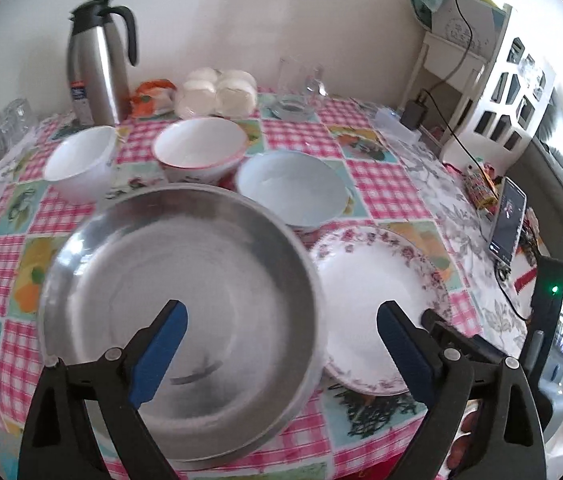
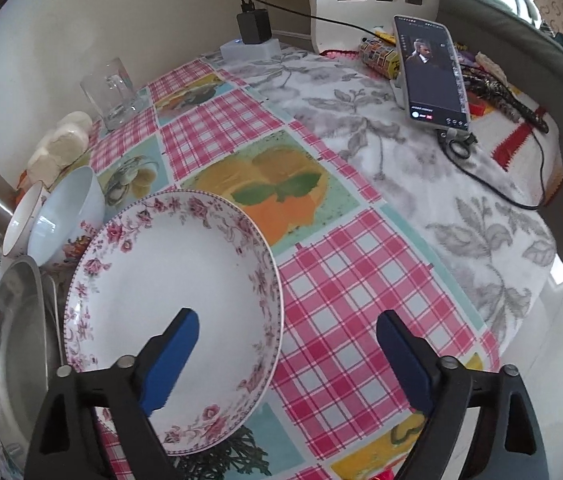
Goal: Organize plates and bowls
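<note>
A steel plate [image 1: 185,280] lies at the table's near edge; it also shows at the left of the right wrist view [image 2: 17,320]. A floral-rimmed white plate [image 1: 369,280] lies to its right, seen too in the right wrist view [image 2: 173,280]. Three bowls stand behind: a white one [image 1: 81,160], a red-rimmed one [image 1: 197,152] and a pale blue one [image 1: 293,184]. My left gripper [image 1: 281,312] is open above the steel plate's right rim. My right gripper [image 2: 287,320] is open over the floral plate's right edge; both are empty.
A steel thermos jug [image 1: 95,64], stacked white cups [image 1: 217,92] and glasses [image 1: 305,80] stand at the back by the wall. A phone [image 2: 433,72] on a stand with a cable and a charger [image 2: 255,26] sit at the right. The tablecloth [image 2: 361,280] covers the table.
</note>
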A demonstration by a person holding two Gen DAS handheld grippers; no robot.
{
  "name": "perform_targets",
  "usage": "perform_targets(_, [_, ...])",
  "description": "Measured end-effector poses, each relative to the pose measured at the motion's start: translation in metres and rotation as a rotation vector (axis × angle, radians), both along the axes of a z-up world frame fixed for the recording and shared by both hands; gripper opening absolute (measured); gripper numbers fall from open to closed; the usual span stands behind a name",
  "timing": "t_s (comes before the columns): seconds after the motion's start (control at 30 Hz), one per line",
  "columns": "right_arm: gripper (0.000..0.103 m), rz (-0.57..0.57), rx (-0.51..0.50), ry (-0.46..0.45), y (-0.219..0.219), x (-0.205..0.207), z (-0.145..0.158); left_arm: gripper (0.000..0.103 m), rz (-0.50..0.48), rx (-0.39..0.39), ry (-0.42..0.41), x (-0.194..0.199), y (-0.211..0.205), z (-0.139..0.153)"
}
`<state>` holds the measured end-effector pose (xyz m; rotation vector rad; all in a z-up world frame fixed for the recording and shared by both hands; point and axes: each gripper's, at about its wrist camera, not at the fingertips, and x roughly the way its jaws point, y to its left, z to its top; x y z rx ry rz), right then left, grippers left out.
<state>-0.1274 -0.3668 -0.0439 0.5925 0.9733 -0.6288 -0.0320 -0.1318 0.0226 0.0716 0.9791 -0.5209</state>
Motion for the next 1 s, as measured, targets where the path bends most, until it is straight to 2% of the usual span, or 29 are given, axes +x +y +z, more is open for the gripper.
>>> perform_targets(0.03, [0.088,0.003,0.002,0.001,0.0,0.001,0.0,0.096,-0.007,0.009,0.011,0.001,-0.006,-0.002])
perform_targets(0.13, [0.076,0.017,0.002,0.011,0.002,0.005,-0.003,0.096,-0.026,0.036,0.031,0.001,-0.023,-0.008])
perform_targets(0.27, [0.044,0.027,-0.001,0.028,0.0,0.007,-0.007,0.096,-0.035,0.033,0.03,0.001,-0.039,-0.007])
perform_targets(0.4, [0.031,0.028,0.012,0.01,-0.004,0.008,-0.008,0.096,-0.041,0.031,0.028,0.005,-0.05,-0.007])
perform_targets(0.6, [0.027,0.014,-0.033,-0.014,-0.01,0.012,-0.006,0.096,-0.048,0.001,0.053,0.013,-0.058,-0.009])
perform_targets(0.8, [0.026,-0.048,-0.104,0.008,-0.022,0.01,-0.006,0.096,-0.083,-0.009,0.063,0.014,-0.069,-0.01])
perform_targets(1.0, [0.026,-0.135,-0.069,-0.016,-0.047,-0.005,-0.011,0.094,-0.142,-0.001,0.107,0.012,-0.085,-0.019])
